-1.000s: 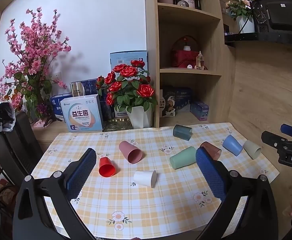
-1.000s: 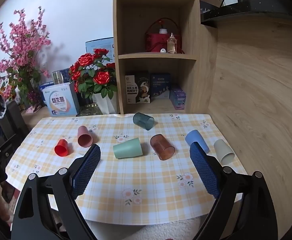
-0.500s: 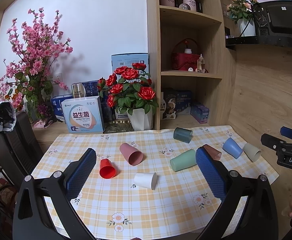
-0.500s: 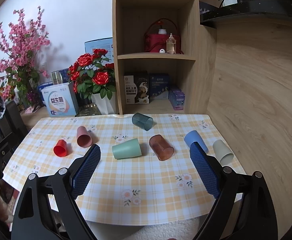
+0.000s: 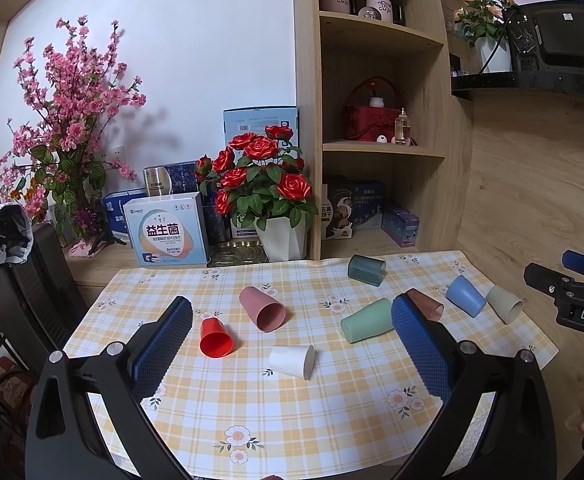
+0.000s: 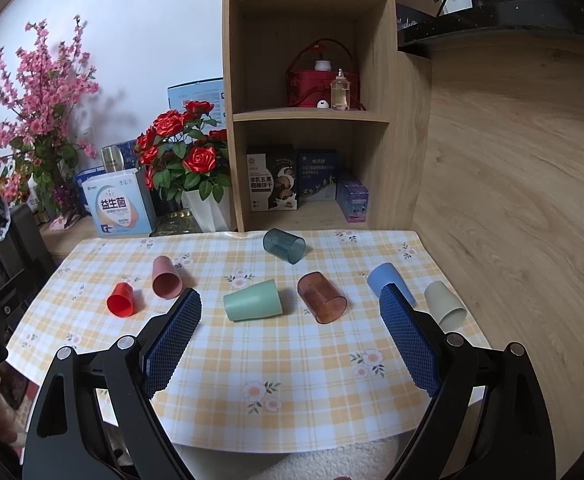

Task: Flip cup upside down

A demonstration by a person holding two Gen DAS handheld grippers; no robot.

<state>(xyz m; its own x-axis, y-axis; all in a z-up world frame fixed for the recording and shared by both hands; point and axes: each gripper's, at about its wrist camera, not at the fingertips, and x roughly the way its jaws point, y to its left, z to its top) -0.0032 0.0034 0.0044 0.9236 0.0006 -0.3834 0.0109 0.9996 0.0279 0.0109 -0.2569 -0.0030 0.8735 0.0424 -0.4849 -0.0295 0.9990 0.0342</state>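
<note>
A yellow checked tablecloth (image 5: 292,408) covers the table before a wooden shelf unit (image 6: 308,92) and potted red roses (image 5: 260,176). Cups lie on their sides across it: the white cup (image 5: 292,361) centre-near, the red cup (image 5: 215,338) to its left. Left gripper (image 5: 292,320) and right gripper (image 6: 290,308) hover near the table's front edge, jaws spread wide, holding nothing.
</note>
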